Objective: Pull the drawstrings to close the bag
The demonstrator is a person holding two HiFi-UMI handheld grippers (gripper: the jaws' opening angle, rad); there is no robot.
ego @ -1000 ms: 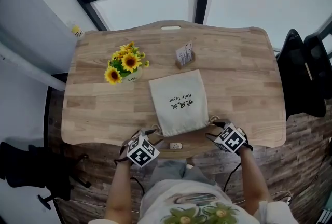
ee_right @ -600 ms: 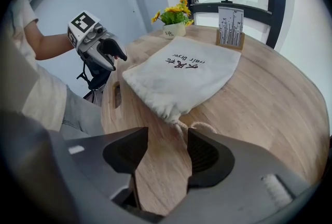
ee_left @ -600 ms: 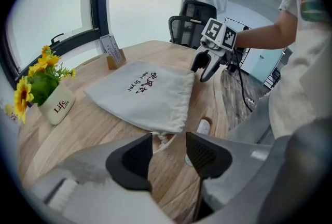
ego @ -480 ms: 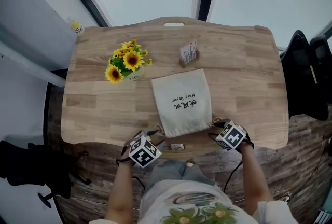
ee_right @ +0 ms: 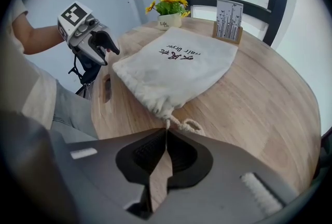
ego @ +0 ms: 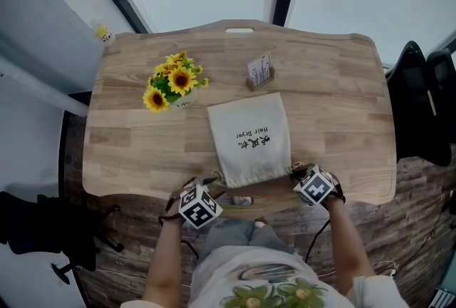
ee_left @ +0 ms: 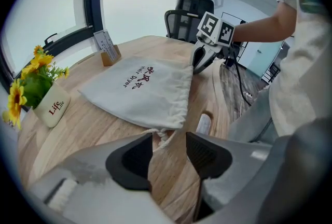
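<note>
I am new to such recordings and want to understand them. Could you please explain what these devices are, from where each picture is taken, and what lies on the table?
There is no robot here: a person holds a hand tool in each hand. One picture comes from a camera on the person's head, looking down. The other two come from cameras riding on each tool.

On the wooden table are a cream bag, a pot of sunflowers and a card stand.

The right gripper is shut on the right drawstring. The left gripper is open, and the left drawstring lies at its fingers, not pinched.
</note>
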